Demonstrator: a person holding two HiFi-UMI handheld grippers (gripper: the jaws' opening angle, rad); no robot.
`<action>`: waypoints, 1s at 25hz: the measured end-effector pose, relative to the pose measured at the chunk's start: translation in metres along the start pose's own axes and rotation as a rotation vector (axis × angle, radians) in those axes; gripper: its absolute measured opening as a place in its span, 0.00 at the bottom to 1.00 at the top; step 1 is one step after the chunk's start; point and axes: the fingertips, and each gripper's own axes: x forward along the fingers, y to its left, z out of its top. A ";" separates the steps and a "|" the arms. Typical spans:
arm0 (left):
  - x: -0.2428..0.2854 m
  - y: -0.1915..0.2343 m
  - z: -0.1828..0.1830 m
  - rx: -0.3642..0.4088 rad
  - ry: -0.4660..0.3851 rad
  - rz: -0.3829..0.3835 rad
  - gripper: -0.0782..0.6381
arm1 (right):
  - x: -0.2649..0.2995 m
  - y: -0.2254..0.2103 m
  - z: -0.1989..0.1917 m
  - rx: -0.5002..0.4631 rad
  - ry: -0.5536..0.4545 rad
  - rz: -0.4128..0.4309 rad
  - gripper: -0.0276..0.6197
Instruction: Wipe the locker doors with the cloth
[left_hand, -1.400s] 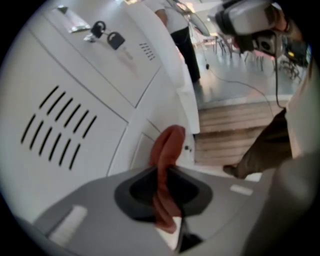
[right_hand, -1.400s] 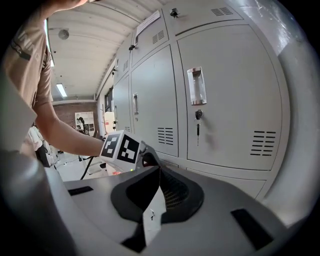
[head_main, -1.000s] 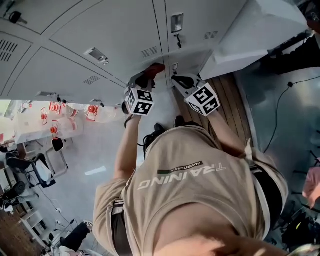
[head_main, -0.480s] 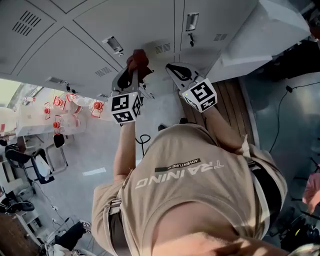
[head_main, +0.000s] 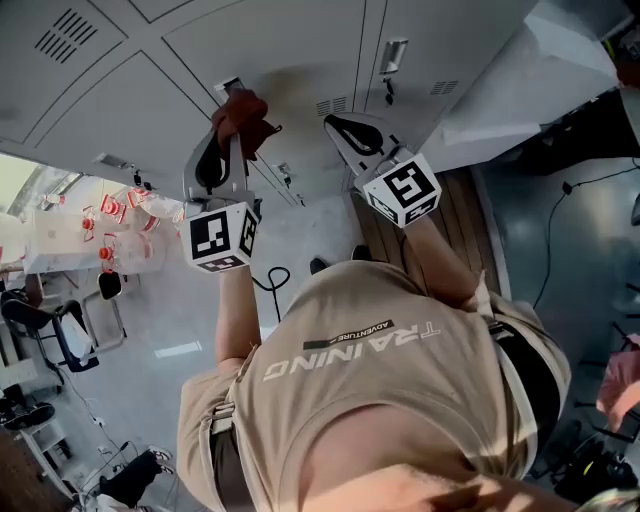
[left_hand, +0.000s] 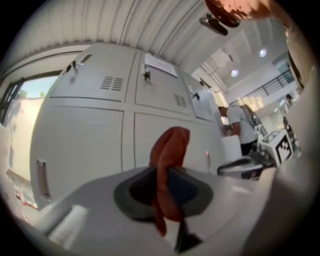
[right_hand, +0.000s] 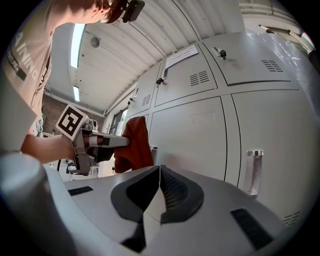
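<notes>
A rust-red cloth (head_main: 244, 118) hangs pinched in my left gripper (head_main: 226, 135), whose jaws are shut on it. The cloth (left_hand: 167, 165) sticks up from between the jaws, close in front of a grey locker door (left_hand: 85, 135). From the right gripper view the cloth (right_hand: 134, 144) and the left gripper (right_hand: 107, 142) show at the left, near the door's metal handle. My right gripper (head_main: 340, 128) is shut and holds nothing; its jaws (right_hand: 160, 172) meet, facing a locker door (right_hand: 195, 135).
Grey locker doors (head_main: 290, 50) with vents, locks and handles (right_hand: 254, 170) fill the wall ahead. One locker door (head_main: 520, 80) stands open at the right. A person (left_hand: 240, 125) stands further along the lockers. Chairs and tables (head_main: 60, 250) are at the left.
Both grippers have risen along the lockers. The left gripper has carried the cloth up and to the left, toward a door handle; the right gripper shifted only slightly.
</notes>
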 end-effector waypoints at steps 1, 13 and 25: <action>-0.001 0.004 0.002 -0.007 -0.010 0.005 0.19 | 0.001 0.001 0.003 0.002 -0.002 0.000 0.07; 0.005 0.015 -0.026 0.004 0.035 0.038 0.19 | 0.014 -0.005 0.002 0.011 0.015 0.009 0.07; 0.019 0.009 -0.040 0.093 0.078 0.034 0.19 | 0.041 -0.012 0.003 -0.027 0.026 0.051 0.07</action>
